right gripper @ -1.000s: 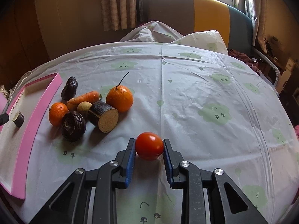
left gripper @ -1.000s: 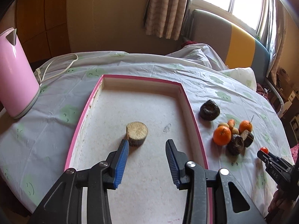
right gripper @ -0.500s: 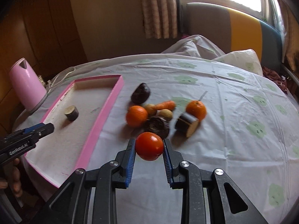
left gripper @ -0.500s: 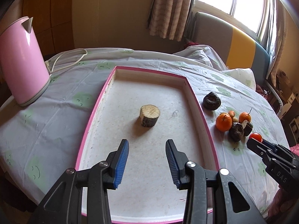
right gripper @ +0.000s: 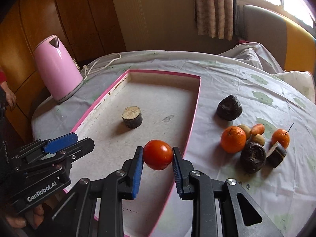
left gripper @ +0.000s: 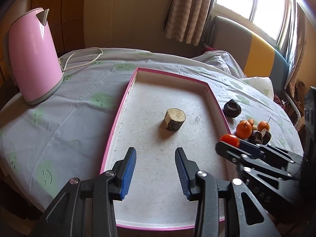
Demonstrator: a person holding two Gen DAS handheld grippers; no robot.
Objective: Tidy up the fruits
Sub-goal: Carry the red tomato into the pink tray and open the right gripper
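Observation:
My right gripper (right gripper: 157,154) is shut on a red tomato (right gripper: 157,154) and holds it above the near right part of the pink-rimmed tray (right gripper: 194,114). The tomato also shows in the left wrist view (left gripper: 229,139). My left gripper (left gripper: 155,154) is open and empty over the tray's near end (left gripper: 126,102). A cut dark-skinned stub (left gripper: 175,119) stands in the tray's middle. Right of the tray lie two oranges (right gripper: 233,139), a small carrot (right gripper: 257,128), dark wrinkled fruits (right gripper: 229,108) and a cut dark piece (right gripper: 276,154).
A pink electric kettle (left gripper: 32,57) with a white cord (left gripper: 83,59) stands left of the tray on the round table's cloth (right gripper: 256,90). A sofa (left gripper: 256,53) and a window lie behind the table.
My right gripper has carried the tomato left, from over the fruit pile to over the tray's right side. My left gripper has drawn back from the stub and stays open.

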